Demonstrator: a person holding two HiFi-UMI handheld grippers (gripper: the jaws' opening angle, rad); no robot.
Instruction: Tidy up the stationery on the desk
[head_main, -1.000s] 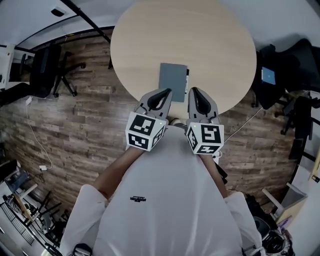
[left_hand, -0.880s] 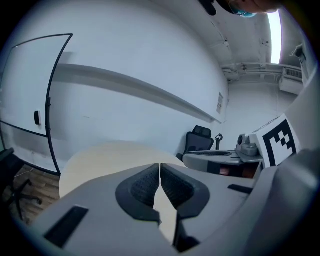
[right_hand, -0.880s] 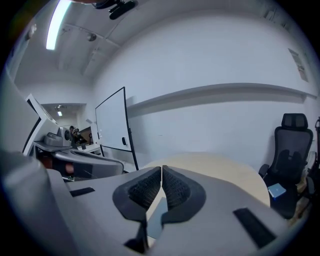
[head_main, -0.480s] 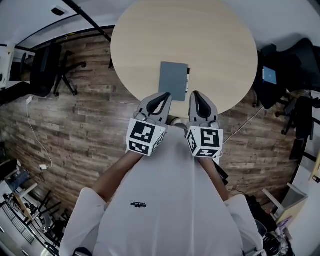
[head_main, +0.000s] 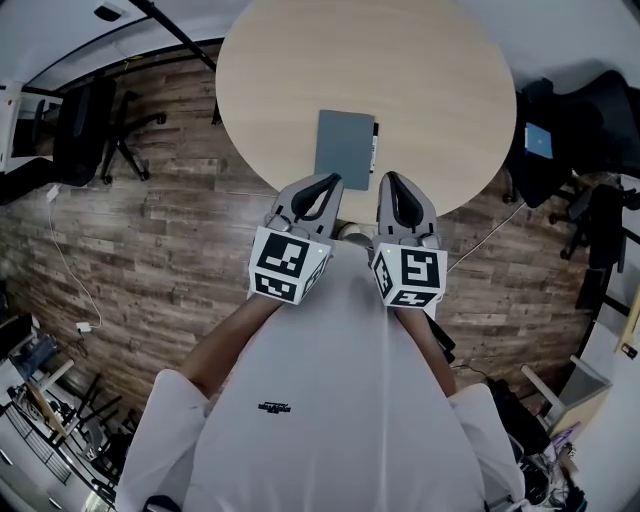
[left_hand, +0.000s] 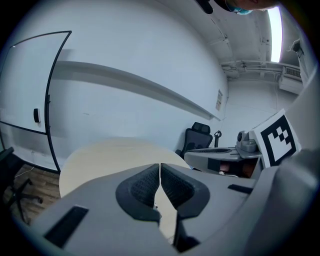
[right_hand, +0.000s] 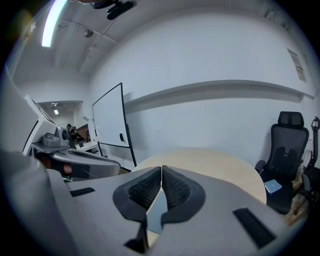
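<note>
- Left gripper (head_main: 328, 186): fingers (left_hand: 142, 186) clenched pad to pad, with nothing between them. It is held low at the near rim of the desk (head_main: 290, 80), not touching anything on it.
- Notebook (head_main: 344, 143): grey, closed, lying flat on the desk. It sits near, just ahead of the left fingers and ahead and a little left of the right fingers, with its near short edge toward both. Apart from both grippers.
- Handling, as a judgement: thin and light, with a fairly stiff, smooth cover. It lies flush on the desk, so the fingers have little room to get under it. The best hold is probably at the near short edge or a near corner, one finger above and one below. It may need sliding toward the rim first, and a pinch at one corner could let it sag or fan open.
- Thin dark item, likely a pen (head_main: 374, 150), though too small to be sure. It lies along the notebook's right long edge, ahead of the right fingers. Whether it is clipped on or only lying beside, I cannot tell. If loose, it is light and apt to roll, so take it across mid-barrel.
- Right gripper (head_main: 389, 184): fingers (right_hand: 177, 187) closed tight on each other, holding nothing. The notebook's grey shows below and beyond their tips.
</note>
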